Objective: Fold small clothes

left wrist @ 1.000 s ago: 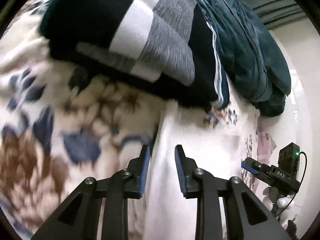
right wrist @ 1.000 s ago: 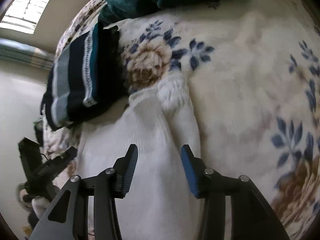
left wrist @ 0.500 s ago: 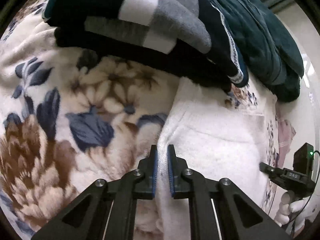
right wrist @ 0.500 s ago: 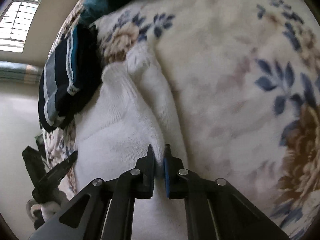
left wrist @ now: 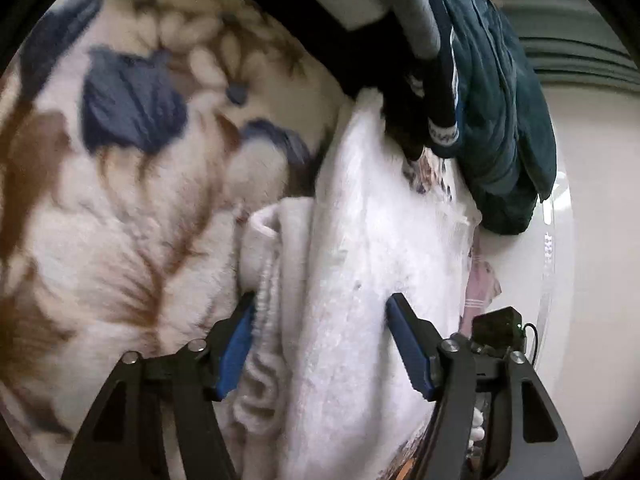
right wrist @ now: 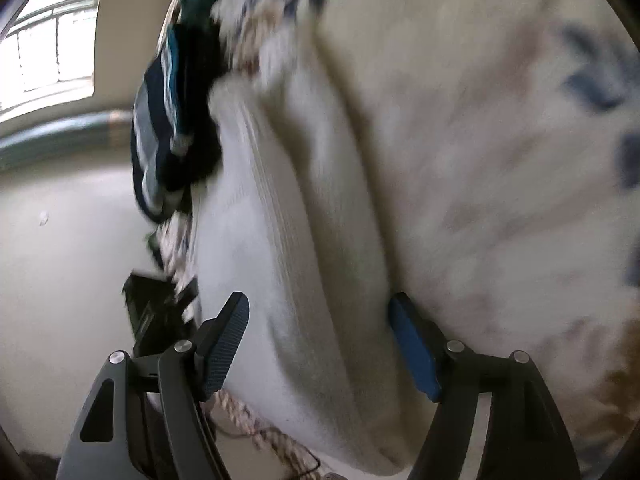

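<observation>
Soft flowery blanket (left wrist: 120, 220) on the bed at the left. Next, white fluffy garment (left wrist: 360, 260) lying folded in a long strip near the bed's edge, just by a pile of dark folded clothes (left wrist: 500, 120). Left gripper (left wrist: 320, 344) wide open, holding nothing. Right gripper (right wrist: 320, 344) wide open too, around the strip. One fold looks done. Next: grab one end, bring it over to the other.

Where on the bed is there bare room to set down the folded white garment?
Free: the floral blanket left of the white garment. Crowded: the far end, where the striped dark clothes and teal garment are piled.
</observation>
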A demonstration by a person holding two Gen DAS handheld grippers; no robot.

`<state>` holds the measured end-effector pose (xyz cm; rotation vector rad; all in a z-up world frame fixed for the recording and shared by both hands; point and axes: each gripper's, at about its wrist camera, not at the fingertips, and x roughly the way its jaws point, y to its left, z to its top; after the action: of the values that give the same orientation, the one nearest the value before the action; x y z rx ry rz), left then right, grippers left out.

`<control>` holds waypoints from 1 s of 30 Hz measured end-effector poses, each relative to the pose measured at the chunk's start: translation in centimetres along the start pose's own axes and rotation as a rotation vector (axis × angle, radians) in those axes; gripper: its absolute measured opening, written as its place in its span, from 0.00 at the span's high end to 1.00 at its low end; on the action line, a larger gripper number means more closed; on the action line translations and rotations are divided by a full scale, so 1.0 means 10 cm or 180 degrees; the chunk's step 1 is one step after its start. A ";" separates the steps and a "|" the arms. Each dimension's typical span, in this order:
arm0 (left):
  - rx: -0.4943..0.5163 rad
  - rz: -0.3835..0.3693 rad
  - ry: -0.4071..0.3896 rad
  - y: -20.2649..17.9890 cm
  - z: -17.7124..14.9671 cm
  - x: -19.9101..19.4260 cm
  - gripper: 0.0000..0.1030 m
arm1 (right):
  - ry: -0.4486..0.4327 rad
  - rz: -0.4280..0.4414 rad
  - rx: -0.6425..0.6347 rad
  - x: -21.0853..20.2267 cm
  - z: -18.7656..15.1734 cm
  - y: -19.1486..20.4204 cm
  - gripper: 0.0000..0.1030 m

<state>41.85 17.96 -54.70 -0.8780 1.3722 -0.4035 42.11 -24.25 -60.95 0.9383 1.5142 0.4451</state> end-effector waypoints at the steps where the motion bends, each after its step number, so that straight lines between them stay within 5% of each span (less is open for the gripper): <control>1: 0.0035 -0.0040 -0.0028 -0.03 0.00 0.00 0.37 | 0.0061 -0.0002 -0.0044 0.07 -0.01 0.00 0.27; 4: 0.0091 0.0006 -0.0081 -0.07 0.01 -0.02 0.37 | 0.0148 0.0066 -0.0116 0.29 -0.04 0.01 0.25; 5: 0.0140 0.0025 -0.0112 -0.12 -0.01 0.00 0.46 | 0.0121 0.0070 -0.0116 0.31 -0.05 0.02 0.25; 6: 0.0230 0.0058 -0.0149 -0.18 -0.03 0.00 0.62 | 0.0099 0.0072 -0.0130 0.32 -0.05 0.04 0.30; 7: 0.0318 0.0082 -0.0208 -0.23 -0.05 -0.01 0.73 | 0.0079 0.0070 -0.0150 0.33 -0.06 0.07 0.49; 9: 0.0433 0.0120 -0.0292 -0.34 -0.10 -0.03 0.76 | 0.0010 0.0097 -0.0163 0.28 -0.11 0.12 0.60; 21: 0.0712 0.0008 -0.0687 -1.02 -0.16 -0.59 0.78 | -0.0419 0.0038 -0.0472 -0.25 -0.33 0.88 0.67; 30: 0.0890 -0.0080 -0.1038 -1.75 0.47 -1.40 0.78 | -0.0656 0.0127 -0.0898 -0.75 0.01 2.11 0.67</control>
<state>47.64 18.27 -32.59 -0.6945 0.9783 -0.4382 48.02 -17.40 -40.47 0.7681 1.2115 0.5574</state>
